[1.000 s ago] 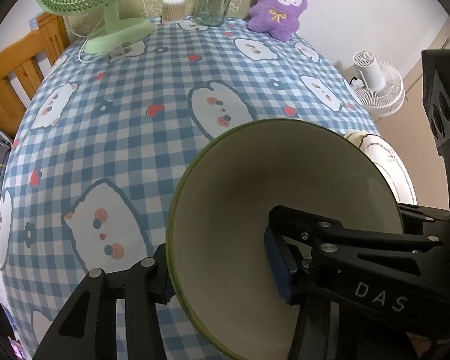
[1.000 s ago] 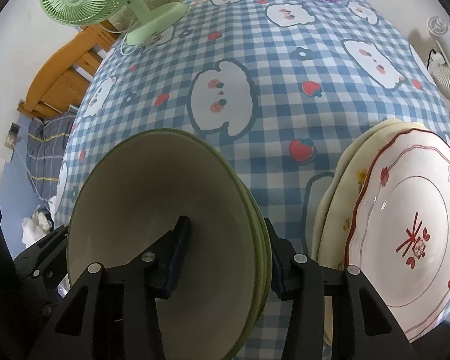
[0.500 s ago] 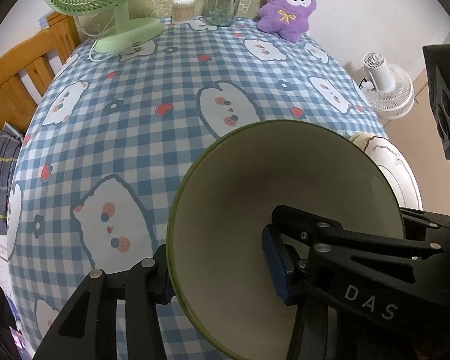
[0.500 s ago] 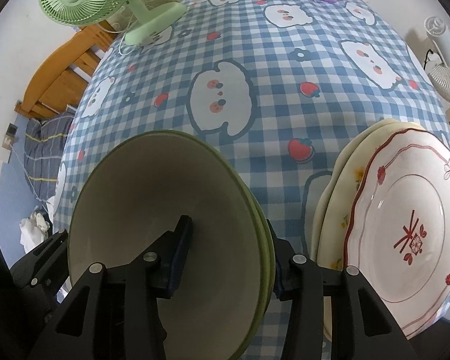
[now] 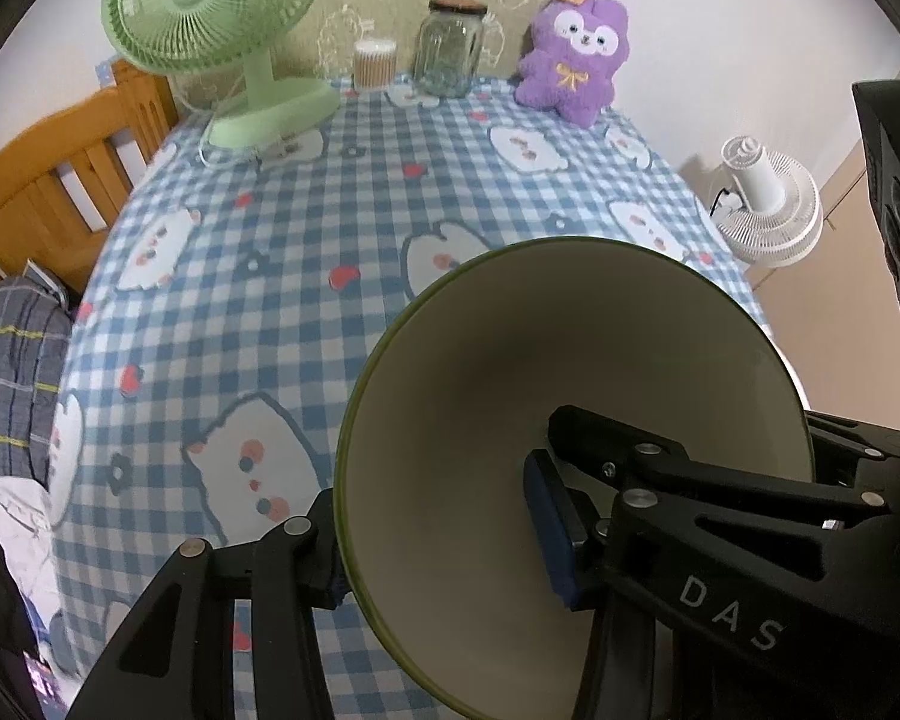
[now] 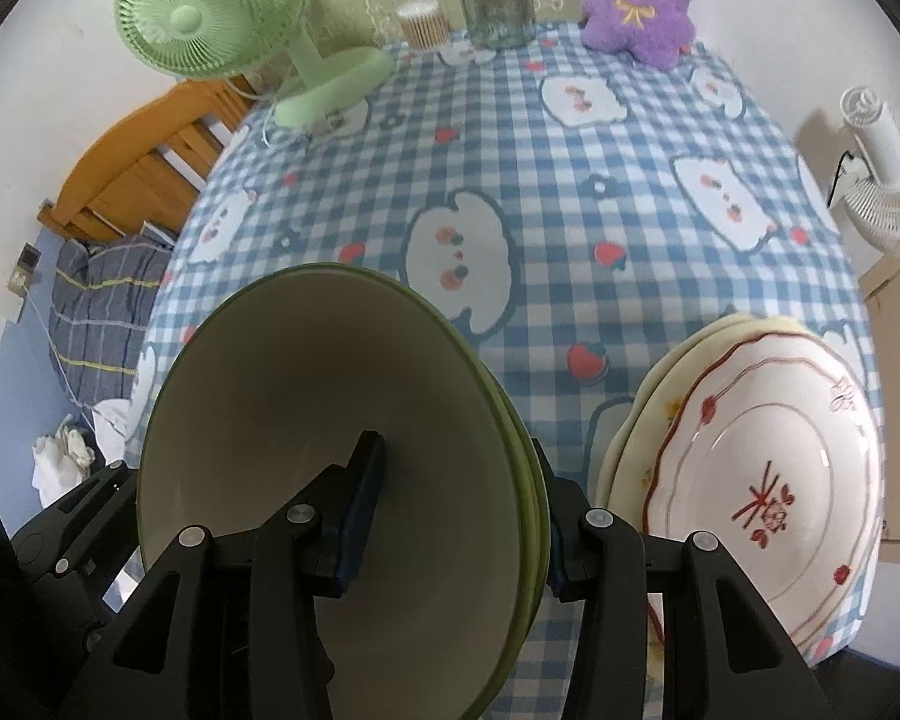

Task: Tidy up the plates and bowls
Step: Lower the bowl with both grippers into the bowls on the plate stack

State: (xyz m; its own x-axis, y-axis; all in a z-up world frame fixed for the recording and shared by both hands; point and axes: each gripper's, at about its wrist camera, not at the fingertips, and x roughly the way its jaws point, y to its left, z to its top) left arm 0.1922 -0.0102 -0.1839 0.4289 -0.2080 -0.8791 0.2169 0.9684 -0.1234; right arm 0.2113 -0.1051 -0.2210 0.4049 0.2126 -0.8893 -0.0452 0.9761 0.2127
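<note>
A stack of cream bowls with green rims [image 6: 342, 432] hangs tilted above the blue checked tablecloth [image 6: 570, 180], held from both sides. My right gripper [image 6: 456, 522] is shut on the stack's right wall, one pad inside and one outside. My left gripper [image 5: 444, 540] is shut on the left wall of the same bowls [image 5: 570, 360] in the same way. To the right of the bowls a stack of plates [image 6: 750, 480] lies on the table, a white plate with a red rim and a red mark on top. The bowls hide the table beneath them.
At the table's far end stand a green desk fan [image 5: 210, 18], a tub of cotton swabs [image 5: 375, 63], a glass jar [image 5: 450, 45] and a purple plush toy [image 5: 576, 60]. A white fan [image 5: 768, 204] stands on the floor to the right, a wooden bed frame [image 5: 48, 180] to the left.
Both grippers have risen with the bowls in them, so more of the table's far end and the wall shows. The grips look the same.
</note>
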